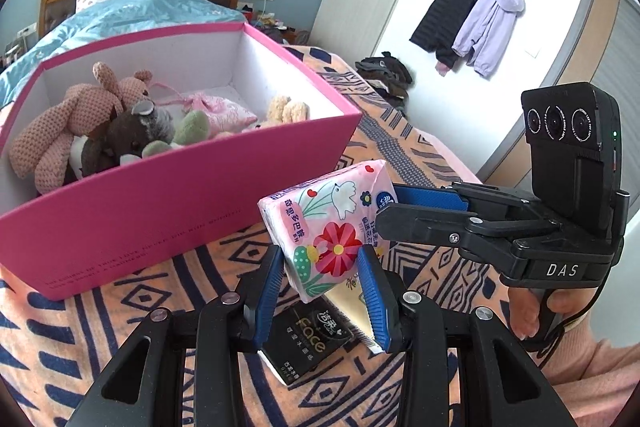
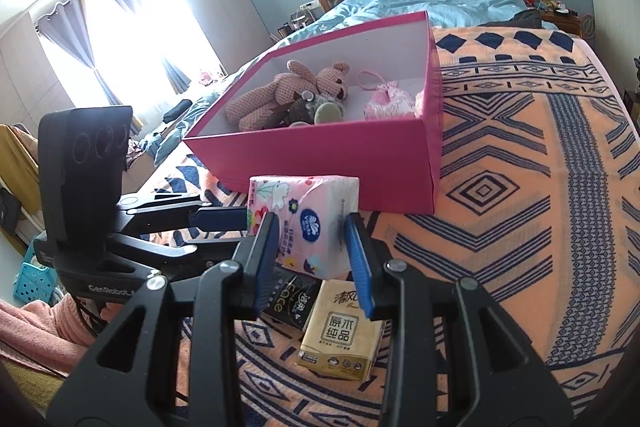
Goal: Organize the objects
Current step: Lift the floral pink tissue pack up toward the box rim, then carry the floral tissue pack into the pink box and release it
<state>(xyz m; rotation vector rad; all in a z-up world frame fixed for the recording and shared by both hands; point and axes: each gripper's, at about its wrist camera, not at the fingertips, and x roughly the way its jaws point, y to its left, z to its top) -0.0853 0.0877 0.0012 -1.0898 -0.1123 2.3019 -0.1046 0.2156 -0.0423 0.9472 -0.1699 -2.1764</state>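
Pink tissue pack (image 1: 328, 227) pinched between both the left claw (image 1: 326, 291) and right claw (image 2: 314, 259), above the blanket (image 2: 520, 227).

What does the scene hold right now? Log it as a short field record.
held item: pink tissue pack, lifted off the blanket
left gripper: shut on the pack
right gripper: shut on the same pack
below: black tissue pack and yellow tissue pack lying on the patterned blanket
pink box: open, holds plush toys and a pink pouch
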